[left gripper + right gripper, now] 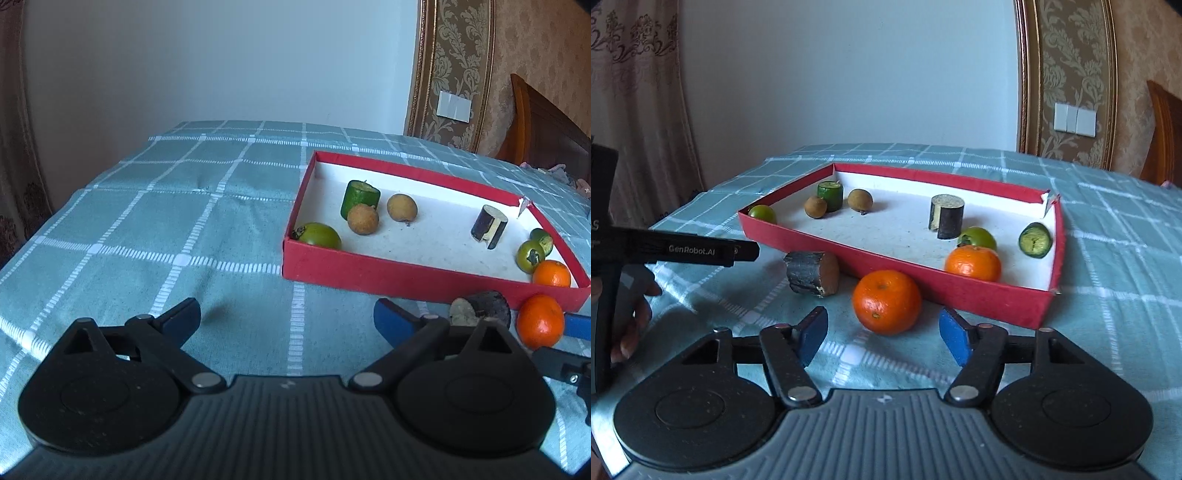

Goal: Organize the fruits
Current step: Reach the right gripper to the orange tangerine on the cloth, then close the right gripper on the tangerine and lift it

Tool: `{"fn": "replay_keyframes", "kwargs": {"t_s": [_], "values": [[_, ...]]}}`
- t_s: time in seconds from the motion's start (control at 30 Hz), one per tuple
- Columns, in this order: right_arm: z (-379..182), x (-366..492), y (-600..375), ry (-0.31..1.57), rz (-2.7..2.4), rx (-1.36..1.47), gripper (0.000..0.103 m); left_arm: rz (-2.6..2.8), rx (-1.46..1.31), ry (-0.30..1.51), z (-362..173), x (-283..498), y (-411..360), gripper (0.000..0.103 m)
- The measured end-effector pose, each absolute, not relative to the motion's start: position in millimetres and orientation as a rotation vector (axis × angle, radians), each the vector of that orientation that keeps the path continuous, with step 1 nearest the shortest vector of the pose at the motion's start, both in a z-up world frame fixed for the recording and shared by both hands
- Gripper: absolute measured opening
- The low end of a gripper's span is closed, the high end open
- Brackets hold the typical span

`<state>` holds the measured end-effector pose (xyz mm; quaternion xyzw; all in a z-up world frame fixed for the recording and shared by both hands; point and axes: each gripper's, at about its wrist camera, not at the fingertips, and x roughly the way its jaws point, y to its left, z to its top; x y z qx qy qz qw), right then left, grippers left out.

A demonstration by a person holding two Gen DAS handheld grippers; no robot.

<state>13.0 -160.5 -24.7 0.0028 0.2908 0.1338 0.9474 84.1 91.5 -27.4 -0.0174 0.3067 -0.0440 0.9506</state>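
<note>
Orange tangerine sits before your right hand-held gripper, jaws spread; left hand-held gripper spread too, near red box.

A home, likely a bedroom or living room. Damask wallpaper in a gilt frame and a wall switch sit at 2 o'clock, a patterned curtain at 10 o'clock. A checked teal cloth covers the surface
</note>
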Motion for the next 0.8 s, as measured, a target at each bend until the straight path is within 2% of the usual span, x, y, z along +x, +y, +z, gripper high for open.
{"fn": "replay_keyframes", "kwargs": {"t_s": [0.23, 0.3, 0.6, 0.8], "values": [[-29.2, 28.1, -149.5, 0.611, 0.242, -0.025, 0.053, -0.091, -0.051, 0.638, -28.8, 85.9, 93.4, 0.103], [-29.4, 29.4, -147.8, 0.609, 0.225, -0.038, 0.045, -0.091, -0.049, 0.639, -28.6, 86.5, 93.0, 0.103], [-27.3, 21.2, -153.3, 0.599, 0.253, -0.014, 0.043, -0.073, 0.003, 0.655, -29.5, 87.9, 85.0, 0.103], [-3.1, 11.2, -165.7, 0.522, 0.261, 0.020, 0.043, -0.070, 0.010, 0.657, -30.0, 88.1, 84.1, 0.103]]}}
